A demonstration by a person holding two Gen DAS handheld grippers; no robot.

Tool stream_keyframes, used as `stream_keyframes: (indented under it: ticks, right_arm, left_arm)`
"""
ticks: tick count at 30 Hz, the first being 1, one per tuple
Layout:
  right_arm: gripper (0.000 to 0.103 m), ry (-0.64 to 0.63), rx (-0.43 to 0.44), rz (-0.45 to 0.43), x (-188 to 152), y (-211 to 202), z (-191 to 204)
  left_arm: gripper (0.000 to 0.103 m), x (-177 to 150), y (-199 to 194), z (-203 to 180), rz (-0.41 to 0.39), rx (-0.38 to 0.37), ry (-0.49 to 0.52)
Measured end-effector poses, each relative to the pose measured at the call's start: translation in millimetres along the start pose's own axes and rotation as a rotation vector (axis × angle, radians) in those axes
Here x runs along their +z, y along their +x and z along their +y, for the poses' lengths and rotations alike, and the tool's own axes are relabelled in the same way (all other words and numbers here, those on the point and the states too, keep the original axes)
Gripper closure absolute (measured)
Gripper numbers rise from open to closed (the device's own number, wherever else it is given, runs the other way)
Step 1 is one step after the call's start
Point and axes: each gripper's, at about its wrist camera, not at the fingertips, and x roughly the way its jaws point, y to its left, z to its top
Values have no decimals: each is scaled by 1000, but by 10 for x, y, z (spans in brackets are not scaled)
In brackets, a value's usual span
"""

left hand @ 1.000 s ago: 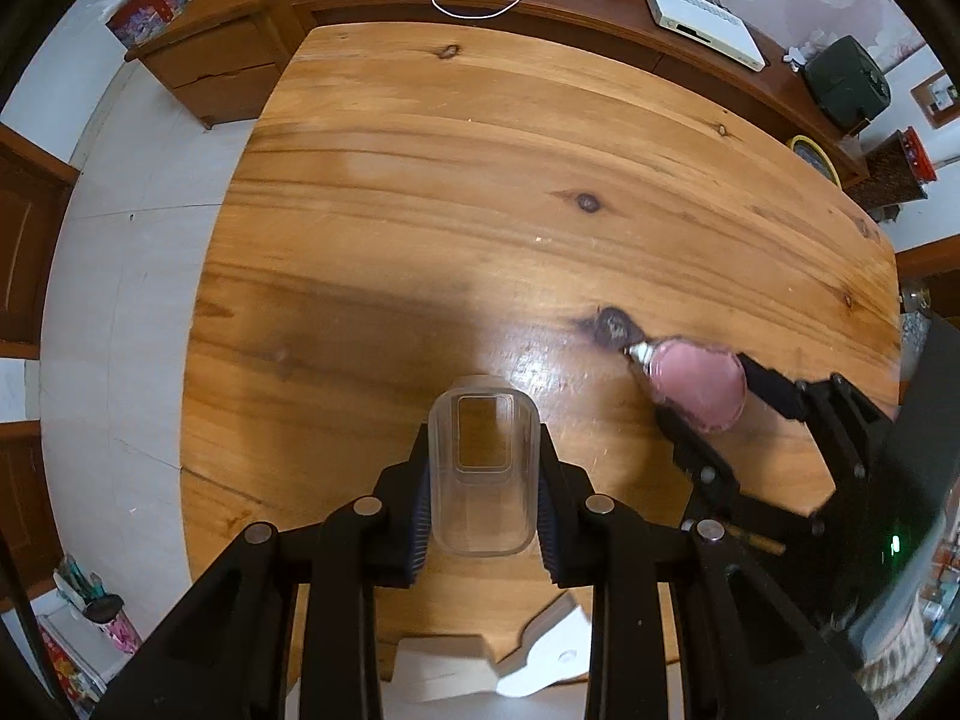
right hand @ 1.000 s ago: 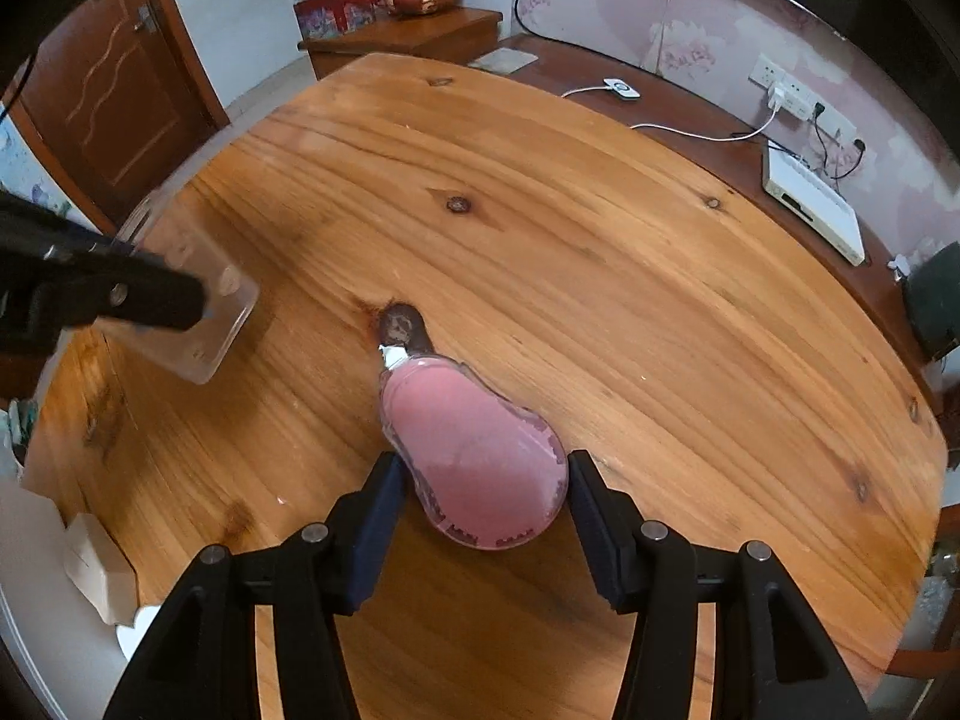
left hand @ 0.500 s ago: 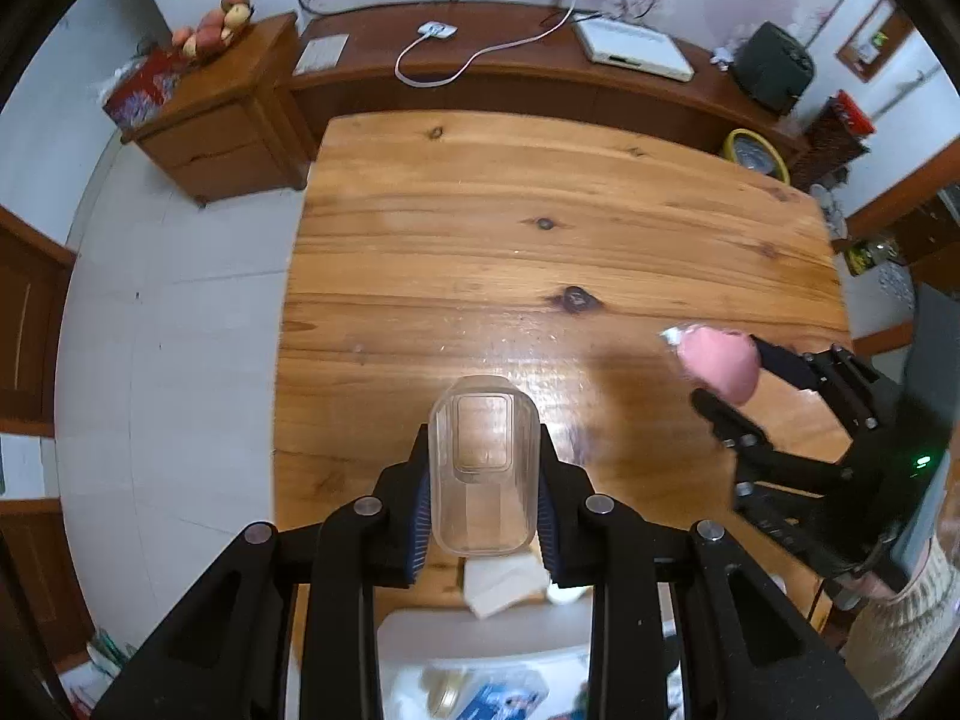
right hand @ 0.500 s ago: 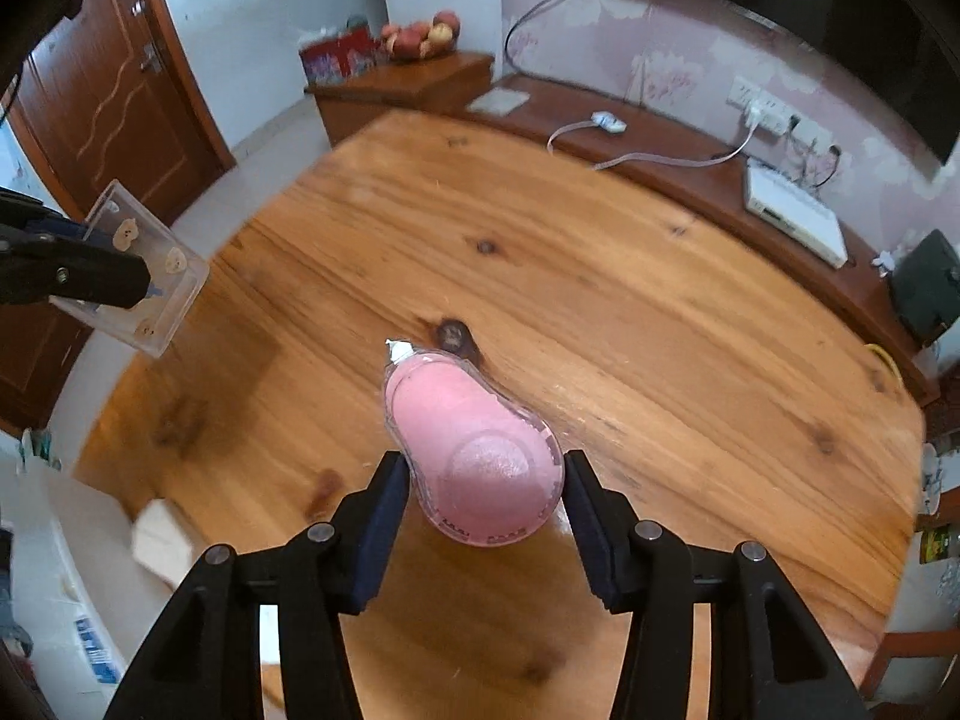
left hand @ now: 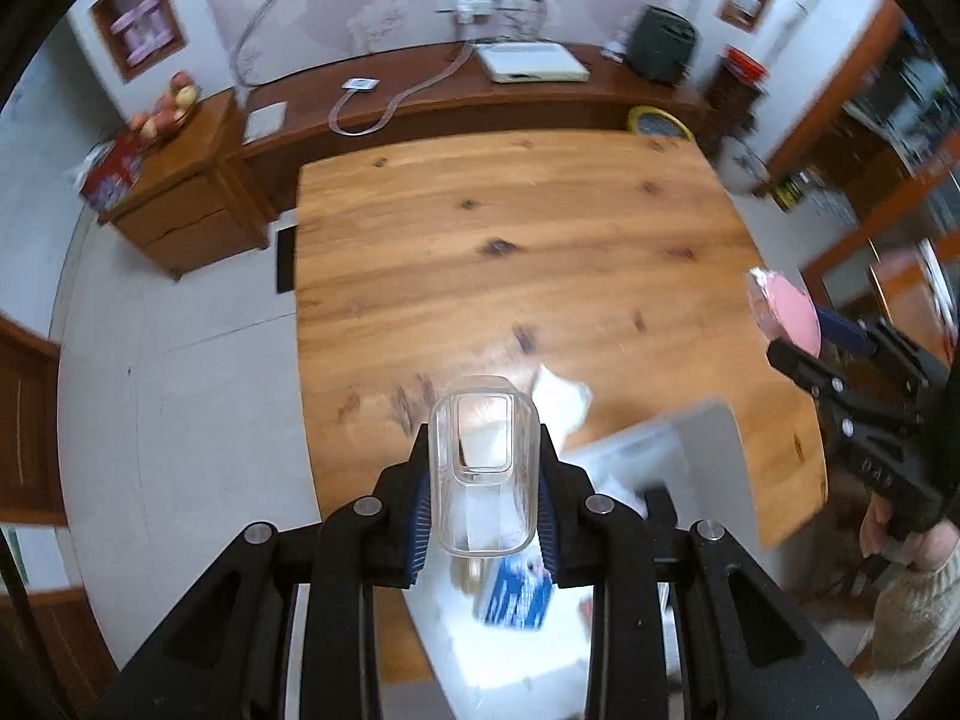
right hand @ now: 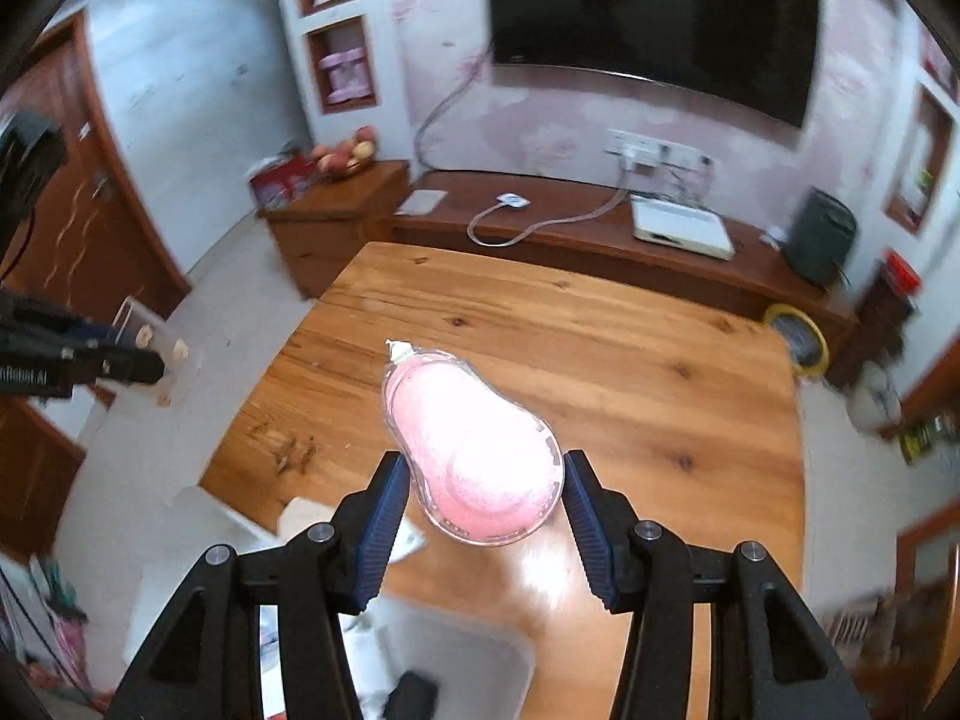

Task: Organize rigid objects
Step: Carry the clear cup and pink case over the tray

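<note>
While both of my tools hang in the air above the wooden table (left hand: 540, 228), I read the scene from its left side across. Off the table's left edge, my left gripper (left hand: 485, 501) is clamped on a clear plastic box (left hand: 483, 474), its blue ribbed pads (left hand: 420, 531) pressed against the box's two long sides; the box points forward, open mouth toward the camera, and sits above the table's near edge. Seen from the right wrist camera, that same box (right hand: 150, 354) floats out beyond the table's left edge, over the pale floor. Under the left gripper, at the table's near edge, lies a white bin (left hand: 690, 456) with a blue packet (left hand: 516, 594) inside; motion blur hides the rest of its contents. A crumpled white paper (left hand: 561, 399) rests on the table just beyond the bin. Further right, my right gripper (right hand: 480, 498) grips a pink pear-shaped container (right hand: 474, 450) by its wide end, with the narrow white tip aimed away toward the table's far side. From the left wrist camera the pink container (left hand: 783, 312) hangs past the table's right edge, well apart from the clear box.
</note>
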Motion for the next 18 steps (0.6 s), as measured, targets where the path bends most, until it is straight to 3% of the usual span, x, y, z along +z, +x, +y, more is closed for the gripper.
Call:
stream_keyframes:
  ticks: [7, 15, 18]
  right_arm:
    - [50, 121, 2, 86, -610, -325, 257]
    - [50, 269, -18, 303, -1378, 85, 474]
    - [50, 304, -46, 351, -1551, 259, 487]
  left_arm:
    - [72, -731, 296, -309, 140, -52, 209]
    - [72, -1282, 765, -595, 241, -127, 400]
    - [72, -1452, 953, -680, 282, -110, 469]
